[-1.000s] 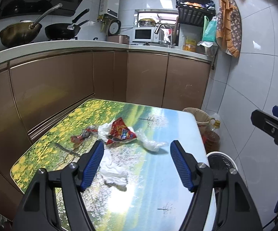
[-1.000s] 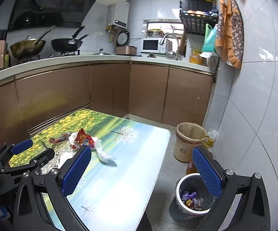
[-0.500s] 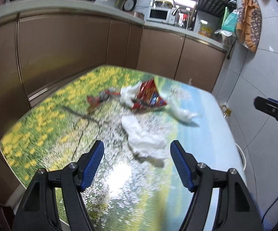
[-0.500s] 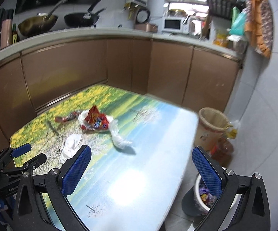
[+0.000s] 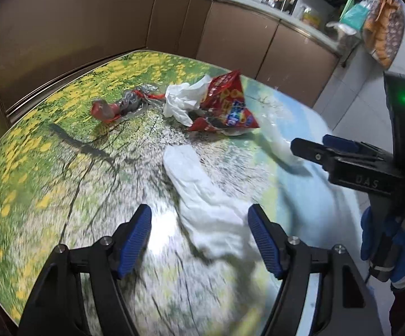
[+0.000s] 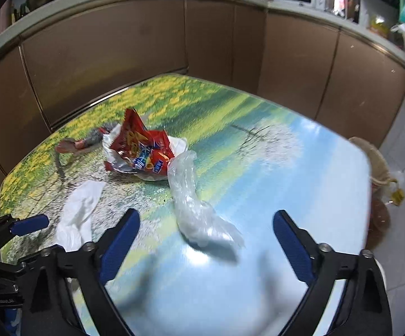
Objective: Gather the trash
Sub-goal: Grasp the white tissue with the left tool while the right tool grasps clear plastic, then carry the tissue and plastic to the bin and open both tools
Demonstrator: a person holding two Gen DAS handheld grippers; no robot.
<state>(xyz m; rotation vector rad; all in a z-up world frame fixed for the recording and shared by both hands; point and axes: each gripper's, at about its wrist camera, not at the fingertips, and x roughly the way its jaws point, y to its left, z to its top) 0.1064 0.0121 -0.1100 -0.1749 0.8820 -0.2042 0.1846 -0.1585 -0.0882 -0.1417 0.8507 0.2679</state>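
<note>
Nothing had been collected: both the left gripper (image 5: pixel 199 229) and right gripper (image 6: pixel 206 239) stood wide apart and empty. A crumpled white tissue (image 5: pixel 202 196) lay at the left's twelve o'clock, a clear plastic bag (image 6: pixel 194 207) at the right's twelve, and a red snack wrapper (image 6: pixel 142 149) at eleven, all on the landscape-printed table (image 6: pixel 286 168).

Both grippers are showing black angular frames with ribbed blue pads (image 5: pixel 135 231) and silver screws at the joints. In the left wrist view, the right gripper (image 5: pixel 314 145) is carrying embossed lettering, a glowing green light at upper right, and the right hand (image 5: pixel 393 252) is wearing a blue-and-white glove at lower right.
</note>
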